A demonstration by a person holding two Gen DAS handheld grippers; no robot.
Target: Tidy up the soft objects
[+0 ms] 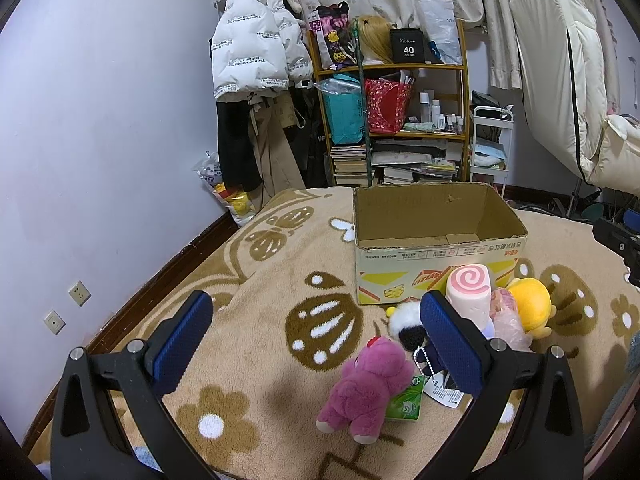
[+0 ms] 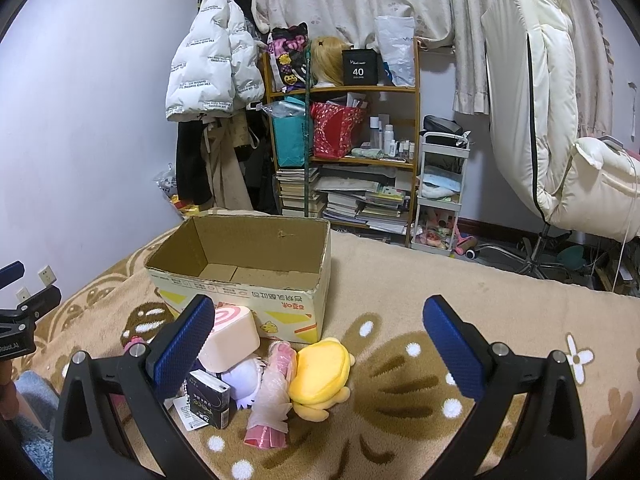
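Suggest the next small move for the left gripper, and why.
Probably lower the open left gripper onto the pink plush bear: it lies nearest, between the fingers' line of view, and the cardboard box looks empty.

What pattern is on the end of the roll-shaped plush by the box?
A pink spiral on white, on the roll-shaped plush; clearest in the left wrist view.

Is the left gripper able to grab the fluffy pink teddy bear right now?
Probably yes. The left gripper is open and holds nothing, and the fluffy pink teddy bear lies on top of the beige blanket between its fingers, with nothing covering it.
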